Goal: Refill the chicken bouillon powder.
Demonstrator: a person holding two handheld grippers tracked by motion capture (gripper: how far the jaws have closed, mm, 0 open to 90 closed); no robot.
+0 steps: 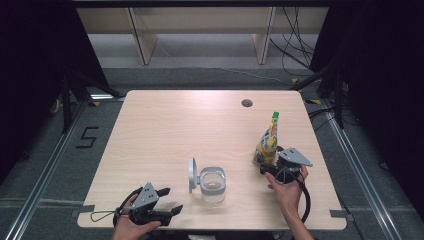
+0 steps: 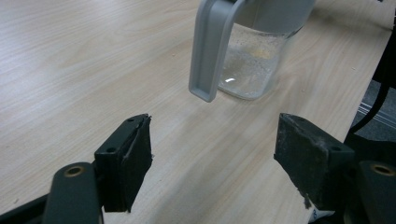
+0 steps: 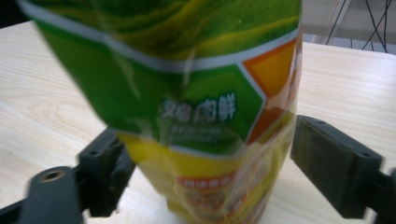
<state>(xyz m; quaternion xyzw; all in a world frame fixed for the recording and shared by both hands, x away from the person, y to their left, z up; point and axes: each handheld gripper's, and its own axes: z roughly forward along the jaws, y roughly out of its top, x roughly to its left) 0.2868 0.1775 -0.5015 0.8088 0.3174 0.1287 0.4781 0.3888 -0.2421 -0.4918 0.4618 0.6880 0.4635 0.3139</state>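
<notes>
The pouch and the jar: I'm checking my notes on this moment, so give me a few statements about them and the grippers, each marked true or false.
1. The green and yellow pouch stands upright between the right gripper's open jaws. True.
2. The jar lies on its side. False: it stands upright on the table.
3. The jar's grey lid is flipped open. True.
4. The left gripper is clamped on the lid. False: its jaws are open and short of the jar.
5. The pouch stands at the table's left edge. False: it stands on the right side.

pouch top cropped, print blurred
</notes>
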